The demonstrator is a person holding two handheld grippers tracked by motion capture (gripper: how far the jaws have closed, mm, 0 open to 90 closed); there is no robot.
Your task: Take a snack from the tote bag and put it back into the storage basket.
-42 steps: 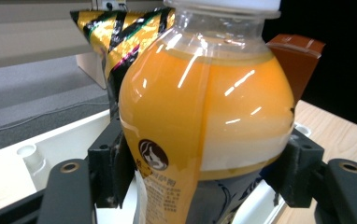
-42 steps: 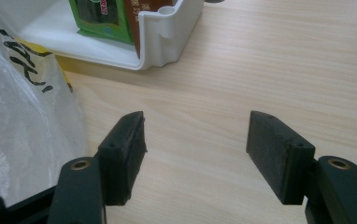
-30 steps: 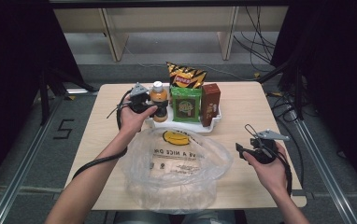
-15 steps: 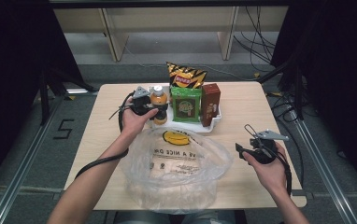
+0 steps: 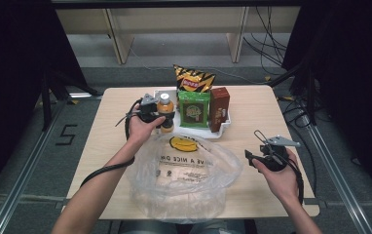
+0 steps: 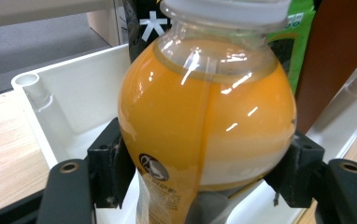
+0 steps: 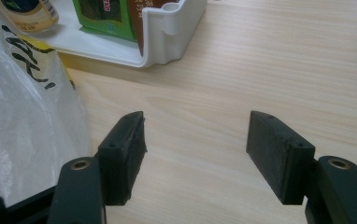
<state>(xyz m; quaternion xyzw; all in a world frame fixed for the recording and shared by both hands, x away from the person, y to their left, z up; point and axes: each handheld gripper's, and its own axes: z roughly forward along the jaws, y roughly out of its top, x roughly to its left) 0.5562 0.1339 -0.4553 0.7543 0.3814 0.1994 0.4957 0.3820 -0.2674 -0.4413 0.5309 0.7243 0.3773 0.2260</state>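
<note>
Clamped on the orange juice bottle (image 6: 204, 121) in the white tray (image 6: 74, 93).

Bottle base and cap top cut off in the left gripper view; label mostly hidden. Left gripper (image 5: 160, 116) grasping the bottle's round belly, pads pressed on both sides. Right gripper (image 7: 195, 156) released, jaws wide apart over bare table (image 7: 270, 60), touching nothing. Green packet (image 5: 194, 108), brown carton (image 5: 219, 108) and chip bag (image 5: 194, 80) crowded just beside the bottle; clear plastic bag (image 5: 184, 175) spread near the tray.

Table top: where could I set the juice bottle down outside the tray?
Bare wood left of the white tray, and right of it above the right gripper. The plastic bag crowds the front middle; the juice bottle sits between the left gripper's jaws.
</note>
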